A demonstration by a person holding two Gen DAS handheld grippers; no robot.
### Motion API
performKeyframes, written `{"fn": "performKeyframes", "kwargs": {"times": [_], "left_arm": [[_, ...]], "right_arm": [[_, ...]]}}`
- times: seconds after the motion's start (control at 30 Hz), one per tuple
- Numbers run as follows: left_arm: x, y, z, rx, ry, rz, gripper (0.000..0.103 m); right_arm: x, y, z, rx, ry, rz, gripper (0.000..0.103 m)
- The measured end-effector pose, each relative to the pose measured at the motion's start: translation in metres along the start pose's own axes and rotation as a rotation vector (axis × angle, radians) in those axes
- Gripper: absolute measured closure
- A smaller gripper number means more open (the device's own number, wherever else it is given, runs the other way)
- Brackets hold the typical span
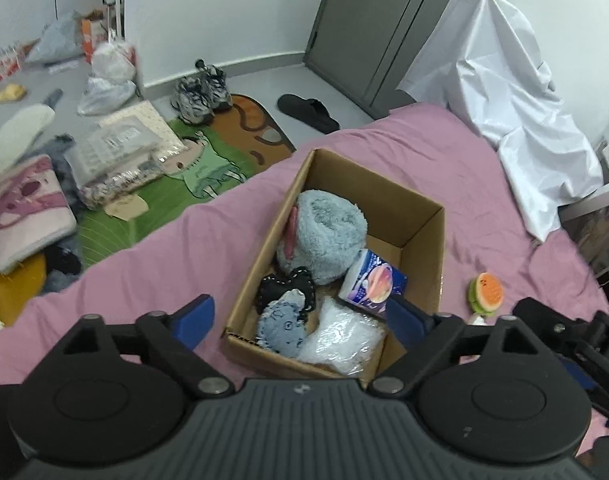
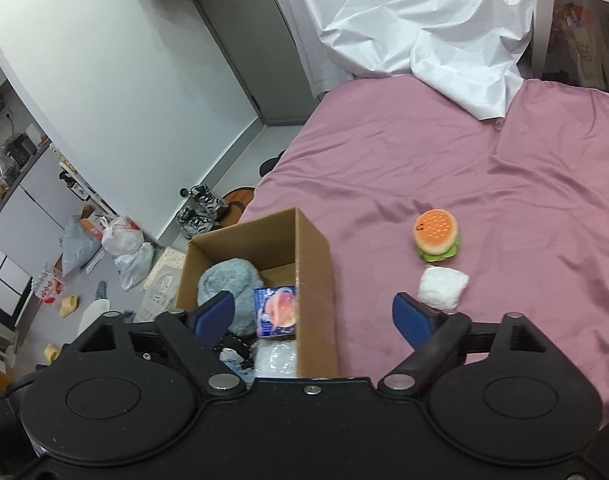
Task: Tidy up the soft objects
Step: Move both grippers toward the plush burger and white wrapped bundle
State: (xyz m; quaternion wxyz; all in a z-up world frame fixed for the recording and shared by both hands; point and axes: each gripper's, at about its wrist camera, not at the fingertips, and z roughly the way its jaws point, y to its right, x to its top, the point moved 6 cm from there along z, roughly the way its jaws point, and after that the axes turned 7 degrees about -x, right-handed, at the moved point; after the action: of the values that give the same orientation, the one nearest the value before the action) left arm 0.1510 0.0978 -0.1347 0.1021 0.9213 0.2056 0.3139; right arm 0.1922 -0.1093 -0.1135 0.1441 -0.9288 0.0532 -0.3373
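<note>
Both claws, the left gripper [image 1: 300,318] and right gripper [image 2: 313,314], are spread wide and nothing is held. Soft things are gathered in the box [image 1: 422,216]. To its right, a burger toy [image 2: 437,237] and white bundle [image 2: 442,289] are left on the pink bed [image 2: 504,184].

Burger toy [image 1: 486,292] partly behind right gripper [image 1: 564,332]
</note>
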Motion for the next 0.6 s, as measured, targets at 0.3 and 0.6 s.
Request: {"fn": "performKeyframes", "kwargs": {"times": [0.3,0.6], "left_arm": [[-0.010,0.024,-0.007,0.009,0.005,0.070,0.001],[-0.018,0.045,-0.013,0.020,0.015,0.130,0.000]], "right_arm": [[0.002,0.024,-0.013,0.023,0.017,-0.017,0.000],[0.003,0.048,-0.023,0.034,0.018,-0.066,0.000]]}}
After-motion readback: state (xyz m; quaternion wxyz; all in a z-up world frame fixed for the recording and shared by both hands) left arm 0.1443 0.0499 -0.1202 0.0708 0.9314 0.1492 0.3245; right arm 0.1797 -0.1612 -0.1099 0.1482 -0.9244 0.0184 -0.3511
